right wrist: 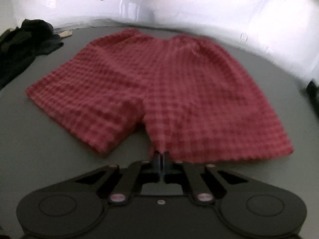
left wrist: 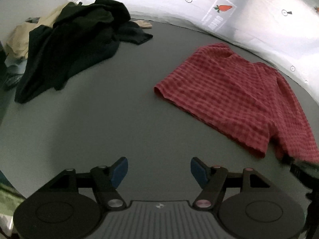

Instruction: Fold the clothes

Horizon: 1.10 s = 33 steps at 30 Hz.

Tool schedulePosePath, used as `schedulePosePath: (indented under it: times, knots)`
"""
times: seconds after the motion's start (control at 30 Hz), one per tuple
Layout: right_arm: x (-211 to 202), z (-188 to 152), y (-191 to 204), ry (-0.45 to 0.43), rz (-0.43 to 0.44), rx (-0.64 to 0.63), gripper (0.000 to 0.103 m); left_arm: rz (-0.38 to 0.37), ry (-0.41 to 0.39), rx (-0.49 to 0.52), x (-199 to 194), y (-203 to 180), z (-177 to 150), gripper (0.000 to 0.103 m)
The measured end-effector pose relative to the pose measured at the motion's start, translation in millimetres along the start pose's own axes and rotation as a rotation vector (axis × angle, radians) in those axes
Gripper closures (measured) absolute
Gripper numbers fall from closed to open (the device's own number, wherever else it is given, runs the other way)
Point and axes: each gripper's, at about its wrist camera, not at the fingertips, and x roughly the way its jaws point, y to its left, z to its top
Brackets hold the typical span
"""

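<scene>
Shorts (right wrist: pixel 159 91), red check, lie spread flat on the grey worktop (right wrist: pixel 39 139), waistband at the far side by the white backdrop and the two leg hems at the near side. In the right wrist view the right hand-held gripper (right wrist: pixel 161 156) sits at the near hem of the right leg, just by the crotch notch, its jaws pressed together; the hem cloth meets the fingertips there, and it looks pinched between them, though blur keeps me from being sure how much cloth is caught. In the left wrist view the left hand-held gripper (left wrist: pixel 159 169) hangs over bare worktop with its blue pads spread wide and nothing between them; from it the shorts (left wrist: pixel 235 97) lie to the far right, well apart, with the left leg's hem the nearest edge. The long axis of the shorts runs left to right across the two legs. So the right hand is at the garment and the left is not; I judge a fold would turn on the left reaching right to the hem or waistband. A dark clothes pile (left wrist: pixel 75 45) sits far left, clear of the shorts.
</scene>
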Motion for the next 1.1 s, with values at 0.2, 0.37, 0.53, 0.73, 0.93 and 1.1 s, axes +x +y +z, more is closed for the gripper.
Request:
schedulePosePath:
  times: [0.2,0.37,0.53,0.73,0.93,1.1]
  knots:
    - [-18.0,-1.1,-34.3,-0.027,0.061,0.131,0.075,-0.006,-0.010,-0.017,8.7,-15.2,2.2,0.024]
    - [-37.4,5.2,-47.2,-0.099,0.053,0.235,0.076,-0.061,0.016,-0.033,16.6,-19.1,5.8,0.021]
    - [-36.9,22.5,-30.8,-0.149,0.062,0.297,0.085,-0.120,0.018,0.026,29.2,-14.8,32.1,0.019]
    - [-22.4,45.0,14.9,-0.157,0.120,0.334,0.089,-0.122,0.039,0.073,51.0,13.2,68.2,0.018]
    - [13.1,72.0,78.1,-0.125,0.219,0.392,0.090,-0.097,0.087,0.051,83.4,61.1,112.1,0.016]
    - [51.1,91.0,127.7,-0.058,0.343,0.490,0.088,-0.089,0.143,0.080,112.3,86.5,139.7,0.016]
